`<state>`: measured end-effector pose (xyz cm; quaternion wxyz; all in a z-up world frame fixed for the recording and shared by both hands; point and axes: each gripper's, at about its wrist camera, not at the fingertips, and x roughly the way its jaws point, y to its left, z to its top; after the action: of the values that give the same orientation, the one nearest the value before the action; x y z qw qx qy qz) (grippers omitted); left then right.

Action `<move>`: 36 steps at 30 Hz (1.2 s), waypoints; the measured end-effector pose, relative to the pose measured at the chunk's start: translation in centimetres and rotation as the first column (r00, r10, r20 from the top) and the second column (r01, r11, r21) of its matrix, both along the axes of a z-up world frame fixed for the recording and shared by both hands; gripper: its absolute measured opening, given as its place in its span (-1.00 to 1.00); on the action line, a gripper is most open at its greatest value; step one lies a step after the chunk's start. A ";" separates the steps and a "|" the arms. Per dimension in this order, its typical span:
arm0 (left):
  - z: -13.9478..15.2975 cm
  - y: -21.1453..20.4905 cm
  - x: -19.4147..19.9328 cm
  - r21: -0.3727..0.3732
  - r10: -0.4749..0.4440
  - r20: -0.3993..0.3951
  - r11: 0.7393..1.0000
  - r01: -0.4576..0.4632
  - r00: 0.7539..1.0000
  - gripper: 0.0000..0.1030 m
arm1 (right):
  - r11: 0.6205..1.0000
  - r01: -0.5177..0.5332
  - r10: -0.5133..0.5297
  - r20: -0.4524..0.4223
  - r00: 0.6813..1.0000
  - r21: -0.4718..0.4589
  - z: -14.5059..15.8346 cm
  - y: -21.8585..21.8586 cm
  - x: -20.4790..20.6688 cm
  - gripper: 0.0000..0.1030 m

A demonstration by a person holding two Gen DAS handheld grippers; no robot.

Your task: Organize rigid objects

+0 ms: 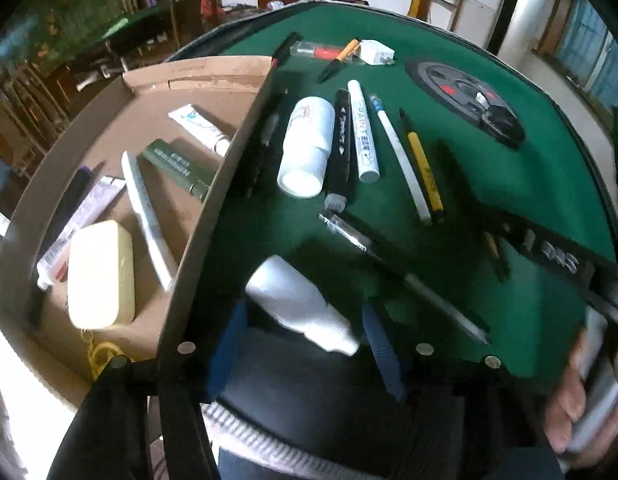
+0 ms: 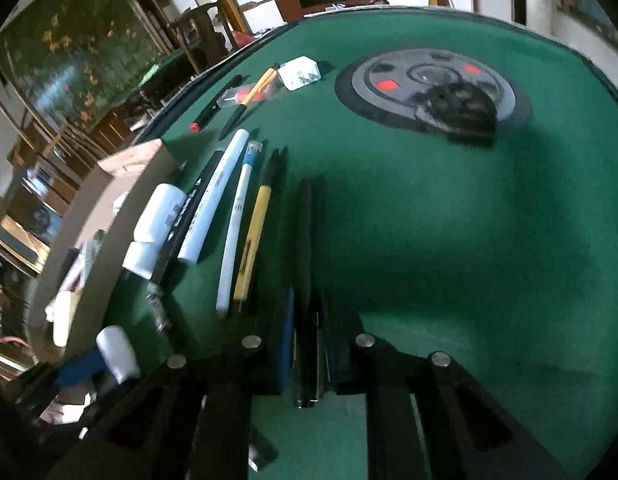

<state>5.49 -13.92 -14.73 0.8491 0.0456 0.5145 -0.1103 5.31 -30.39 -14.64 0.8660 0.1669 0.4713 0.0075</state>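
My left gripper (image 1: 305, 320) is shut on a white squeeze tube (image 1: 301, 304), held above the green felt table (image 1: 489, 184) beside the cardboard box (image 1: 213, 216). The tube also shows in the right wrist view (image 2: 117, 352). My right gripper (image 2: 309, 344) is shut on a black pen (image 2: 306, 280) that points away along the felt. A row of pens and markers lies ahead: a white bottle (image 1: 307, 146), a black marker (image 1: 341, 148), a white paint marker (image 1: 363, 132), a thin white pen (image 1: 401, 160) and a yellow pen (image 1: 423, 168).
The cardboard box holds a cream soap-like block (image 1: 101, 274), tubes and a white stick. A round black and grey disc (image 2: 433, 88) lies at the far right. A white charger (image 2: 300, 73), an orange pen and a red-tipped pen lie at the far edge.
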 end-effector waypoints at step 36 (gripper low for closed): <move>-0.3 -2.0 0.7 0.134 -0.179 0.126 0.978 0.162 0.976 -0.45 | 0.990 0.048 -0.045 0.028 0.999 -0.133 0.1 2.5 -4.2 -0.74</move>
<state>6.16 -15.95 -15.03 0.8654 0.1495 0.4549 -0.1477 1.15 -27.91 -14.55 0.8809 0.1192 0.4561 -0.0423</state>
